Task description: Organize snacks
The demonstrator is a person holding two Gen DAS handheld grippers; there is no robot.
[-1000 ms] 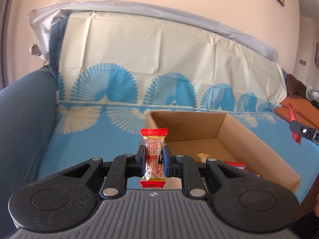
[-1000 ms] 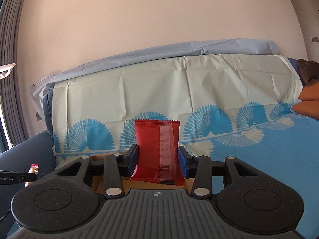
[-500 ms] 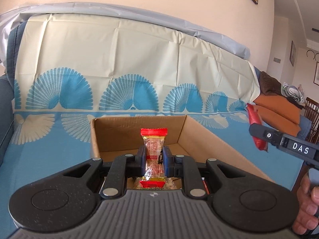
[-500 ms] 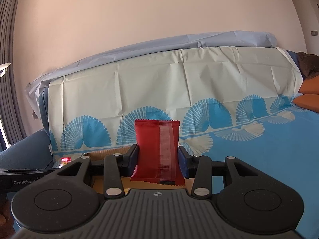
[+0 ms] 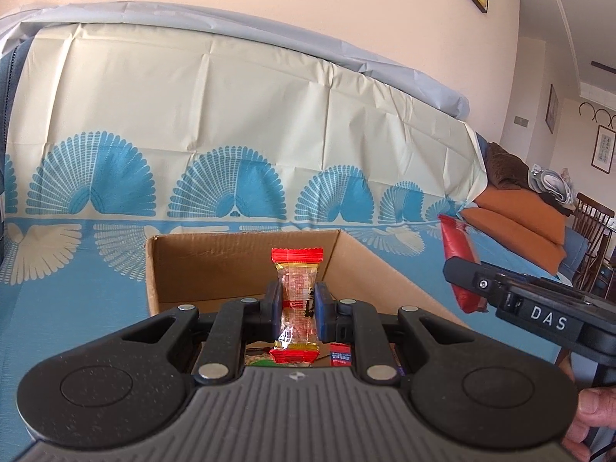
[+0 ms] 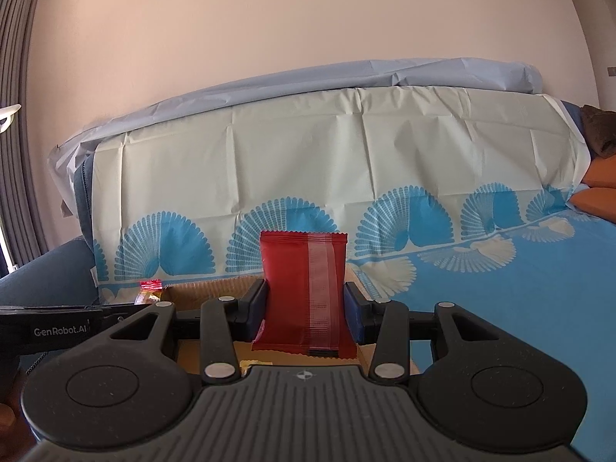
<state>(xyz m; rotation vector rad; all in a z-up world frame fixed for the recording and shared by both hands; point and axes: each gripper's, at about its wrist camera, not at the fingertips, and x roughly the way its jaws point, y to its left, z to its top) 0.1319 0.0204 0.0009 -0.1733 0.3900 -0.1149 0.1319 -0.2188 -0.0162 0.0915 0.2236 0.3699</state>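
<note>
My left gripper (image 5: 295, 310) is shut on a small clear candy packet with red ends (image 5: 296, 300), held upright over the open cardboard box (image 5: 215, 265). Several snack packets lie on the box floor (image 5: 340, 355). My right gripper (image 6: 305, 308) is shut on a flat red snack packet (image 6: 304, 292), held upright above the box's near right part (image 6: 208, 287). In the left wrist view the right gripper and its red packet (image 5: 460, 265) show at the right, beside the box. In the right wrist view the left gripper's candy (image 6: 148, 290) shows at the left.
The box sits on a sofa covered with a blue and cream fan-patterned cloth (image 5: 77, 288). Orange cushions (image 5: 512, 227) and a wooden chair (image 5: 593, 227) lie at the far right. A dark blue armrest (image 6: 42, 273) is at the left.
Both grippers have moved in over the box with their packets. The box now sits centred under the left gripper and the right gripper is closer beside it.
</note>
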